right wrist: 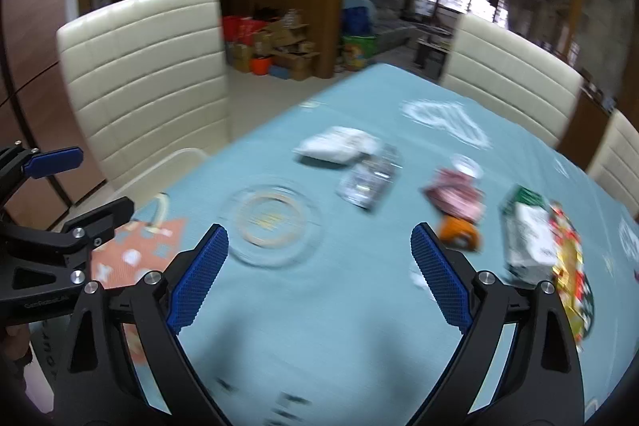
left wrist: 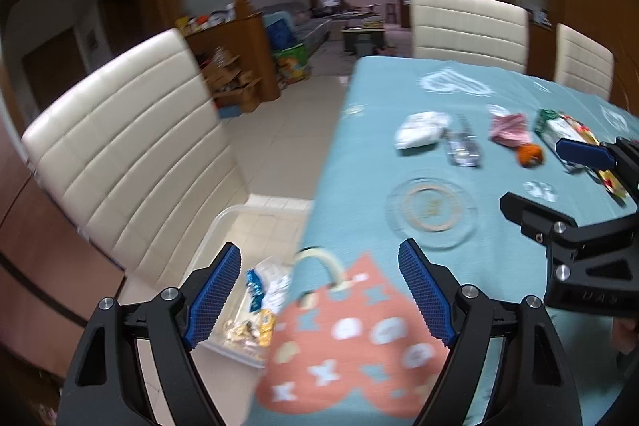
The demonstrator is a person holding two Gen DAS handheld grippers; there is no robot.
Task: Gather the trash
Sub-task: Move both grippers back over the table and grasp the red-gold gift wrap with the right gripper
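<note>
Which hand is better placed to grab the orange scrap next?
Right, probably. The right gripper stands open and empty, and the orange scrap lies just beyond its right finger. The left gripper, also open and empty, hangs over the table edge near the floor bin, farther from it.

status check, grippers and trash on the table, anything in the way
Left gripper and right gripper open, empty. Trash on tablecloth: white wad, clear wrapper, pink wrapper, carton. Glass dish closest to right gripper.

Motion blur smears the clear wrapper (right wrist: 369, 180); snack bag (right wrist: 569, 278) partly hidden
</note>
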